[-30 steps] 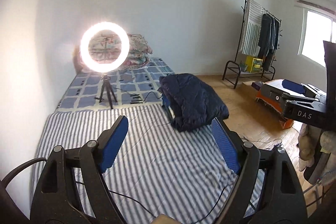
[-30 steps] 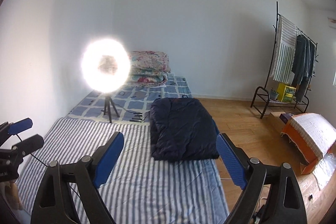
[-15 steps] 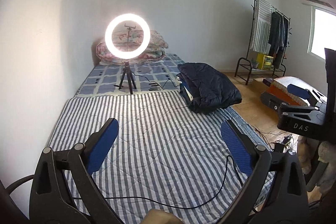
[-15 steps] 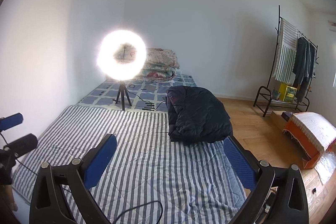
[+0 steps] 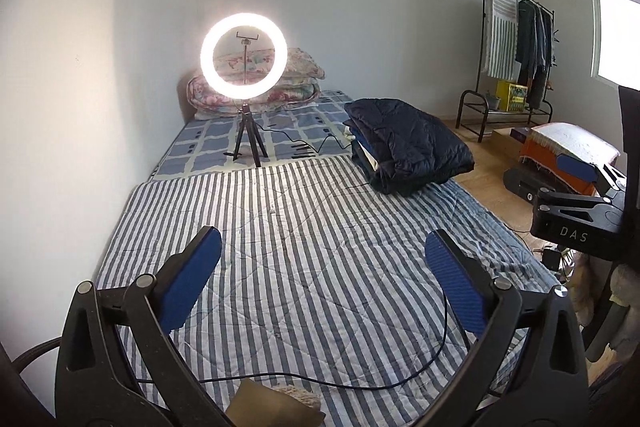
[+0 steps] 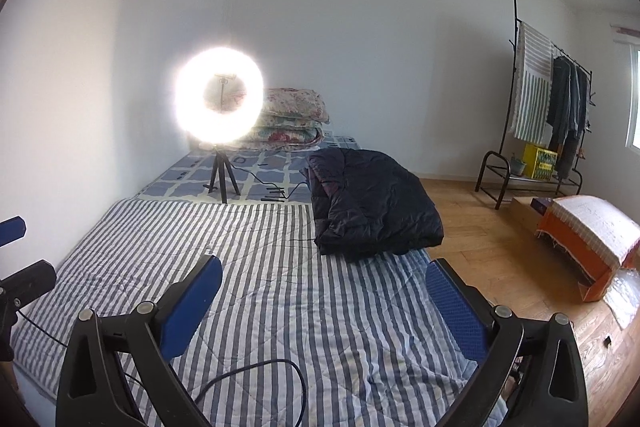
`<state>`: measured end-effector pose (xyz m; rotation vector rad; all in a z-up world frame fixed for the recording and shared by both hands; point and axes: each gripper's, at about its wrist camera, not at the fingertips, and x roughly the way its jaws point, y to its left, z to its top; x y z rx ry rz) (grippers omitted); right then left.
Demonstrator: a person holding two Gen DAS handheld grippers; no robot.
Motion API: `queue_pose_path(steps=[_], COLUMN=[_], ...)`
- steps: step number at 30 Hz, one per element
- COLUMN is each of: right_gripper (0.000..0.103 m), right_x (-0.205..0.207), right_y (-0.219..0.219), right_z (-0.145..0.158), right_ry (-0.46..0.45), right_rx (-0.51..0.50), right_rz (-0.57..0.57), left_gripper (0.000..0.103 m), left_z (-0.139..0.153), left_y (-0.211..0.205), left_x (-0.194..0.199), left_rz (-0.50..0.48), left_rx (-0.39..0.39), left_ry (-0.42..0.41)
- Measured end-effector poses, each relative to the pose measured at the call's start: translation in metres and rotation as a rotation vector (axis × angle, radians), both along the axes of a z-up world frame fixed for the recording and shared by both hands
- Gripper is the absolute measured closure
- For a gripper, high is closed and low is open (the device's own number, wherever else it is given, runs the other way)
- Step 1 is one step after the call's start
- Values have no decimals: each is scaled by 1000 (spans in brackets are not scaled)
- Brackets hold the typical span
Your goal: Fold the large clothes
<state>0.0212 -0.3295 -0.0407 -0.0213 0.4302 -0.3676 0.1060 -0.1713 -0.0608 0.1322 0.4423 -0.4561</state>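
A dark navy padded jacket (image 5: pixel 412 143) lies folded on top of a stack of folded clothes (image 5: pixel 362 151) at the right edge of the bed. The right wrist view shows the jacket (image 6: pixel 372 199) from its own side. A blue-and-white striped quilt (image 5: pixel 320 219) covers the near part of the bed. My left gripper (image 5: pixel 323 239) hovers over this quilt, well short of the jacket; its jaws are opening with nothing between them. My right gripper (image 6: pixel 325 265) stands open and empty above the striped quilt (image 6: pixel 240 247), the jacket ahead and slightly to the right.
A lit ring light (image 5: pixel 244 53) on a small tripod stands mid-bed, its black cable (image 5: pixel 400 383) trailing across the quilt near me. Floral bedding (image 5: pixel 296 79) is stacked at the wall. A clothes rack (image 5: pixel 516 39) and an orange box (image 6: pixel 592 239) stand on the wooden floor to the right.
Both grippers have sunk and drawn back from the jacket, so more striped quilt shows. The blue pads of both have spread wider apart.
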Motion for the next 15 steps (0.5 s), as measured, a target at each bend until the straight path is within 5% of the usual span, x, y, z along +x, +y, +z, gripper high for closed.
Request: queue_pose_path(steps=[15], right_gripper=[0], right_x=[9], right_y=[-17], right_z=[-25], right_ry=[46], right_rx=[34], right_rz=[-34], left_gripper=[0], left_z=[-13], left_y=[6], left_x=[17], left_rz=[32], left_rx=[-6], left_ry=[39])
